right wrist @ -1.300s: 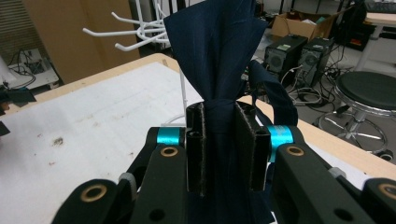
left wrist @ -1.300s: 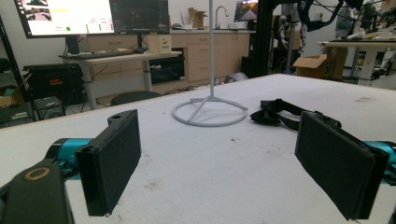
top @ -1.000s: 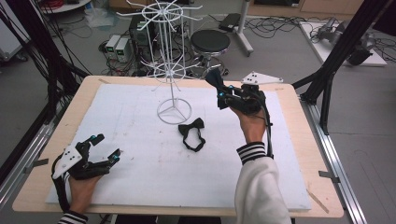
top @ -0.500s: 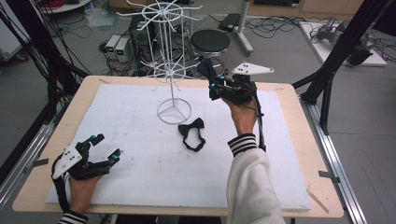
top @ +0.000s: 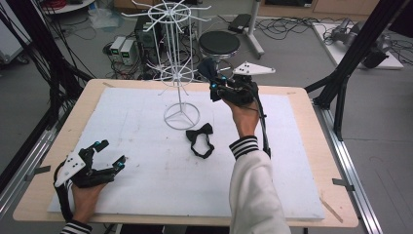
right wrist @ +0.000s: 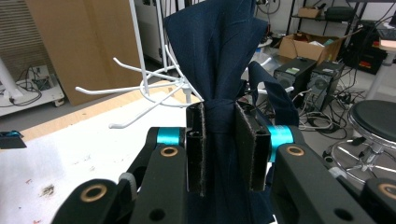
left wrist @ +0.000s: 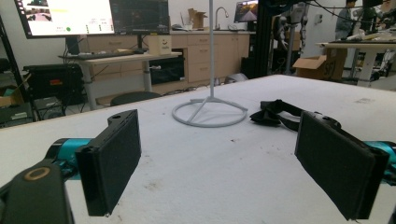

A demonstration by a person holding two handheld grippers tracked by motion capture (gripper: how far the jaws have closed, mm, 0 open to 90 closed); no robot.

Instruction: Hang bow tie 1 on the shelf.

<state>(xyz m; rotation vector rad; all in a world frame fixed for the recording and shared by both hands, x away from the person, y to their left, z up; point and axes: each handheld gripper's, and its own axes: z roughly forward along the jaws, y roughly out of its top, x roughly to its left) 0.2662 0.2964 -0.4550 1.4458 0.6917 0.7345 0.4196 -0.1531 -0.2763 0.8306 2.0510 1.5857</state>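
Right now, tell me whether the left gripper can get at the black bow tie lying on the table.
Probably yes. The left gripper rests open, jaws wide, and the white mat between it and the black bow tie is bare.

**Robotics lab — a recording bench**

Signalled by monitors (left wrist: 93, 16) showing camera feeds over a desk, desktop computers (top: 124, 48) and loose cables (top: 292, 24) across the grey floor, black rig struts (top: 355, 53) flanking the table (top: 311, 126) — cardboard boxes (left wrist: 322, 65) stacked behind.
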